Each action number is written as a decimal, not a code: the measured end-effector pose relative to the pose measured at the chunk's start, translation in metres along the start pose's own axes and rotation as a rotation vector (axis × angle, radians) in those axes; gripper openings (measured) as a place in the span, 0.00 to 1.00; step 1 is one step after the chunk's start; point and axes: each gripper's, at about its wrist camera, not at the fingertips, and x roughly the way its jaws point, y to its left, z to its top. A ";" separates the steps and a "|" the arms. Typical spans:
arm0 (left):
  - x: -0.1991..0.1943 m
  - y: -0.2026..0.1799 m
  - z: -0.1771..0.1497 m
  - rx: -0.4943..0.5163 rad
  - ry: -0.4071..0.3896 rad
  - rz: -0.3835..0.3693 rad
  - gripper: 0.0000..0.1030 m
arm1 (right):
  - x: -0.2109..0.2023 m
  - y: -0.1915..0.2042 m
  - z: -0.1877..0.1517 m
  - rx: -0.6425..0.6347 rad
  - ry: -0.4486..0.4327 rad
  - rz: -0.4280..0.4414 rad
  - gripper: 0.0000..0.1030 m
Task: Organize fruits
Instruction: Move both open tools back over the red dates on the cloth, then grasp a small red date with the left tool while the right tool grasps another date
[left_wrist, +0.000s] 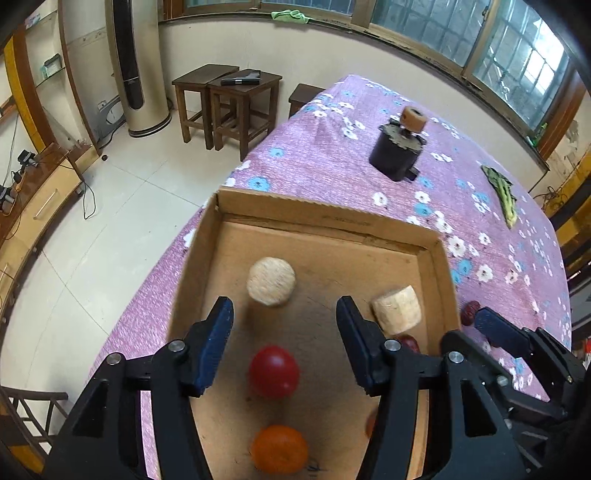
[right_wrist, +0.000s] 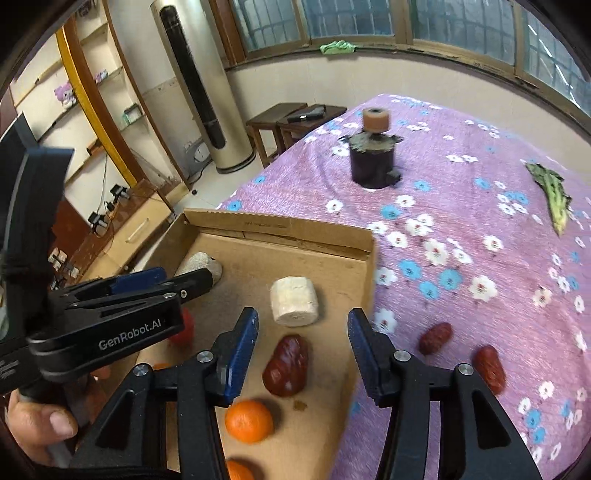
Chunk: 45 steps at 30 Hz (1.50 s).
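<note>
Both tools are spread and hold nothing: left tool (left_wrist: 284, 343) above a red round fruit (left_wrist: 274, 371) inside the shallow cardboard box (right_wrist: 280, 225), right tool (right_wrist: 303, 350) above a dark-red date (right_wrist: 286, 365). Two more dates (right_wrist: 436, 338) lie outside on the purple floral counter (right_wrist: 480, 177).

tablecloth (right_wrist: 480, 155): purple, white and blue flowers
box (left_wrist: 325, 221): brown
tomato (left_wrist: 274, 371): red
orange (right_wrist: 248, 421): orange
dates (right_wrist: 286, 365): dark red

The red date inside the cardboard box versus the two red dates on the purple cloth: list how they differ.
The boxed date lies on bare cardboard inside the cardboard box; the two loose dates lie on the floral cloth outside its right wall. The boxed date looks larger, being nearer the camera. All three are dark red, wrinkled and ungripped.
</note>
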 end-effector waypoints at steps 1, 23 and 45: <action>-0.003 -0.003 -0.002 0.005 -0.003 -0.009 0.55 | -0.006 -0.004 -0.003 0.009 -0.007 -0.004 0.51; -0.050 -0.104 -0.031 0.178 -0.044 -0.175 0.55 | -0.070 -0.123 -0.077 0.219 -0.048 -0.099 0.51; -0.022 -0.152 -0.037 0.349 -0.014 -0.132 0.55 | -0.059 -0.149 -0.077 0.222 -0.035 -0.120 0.50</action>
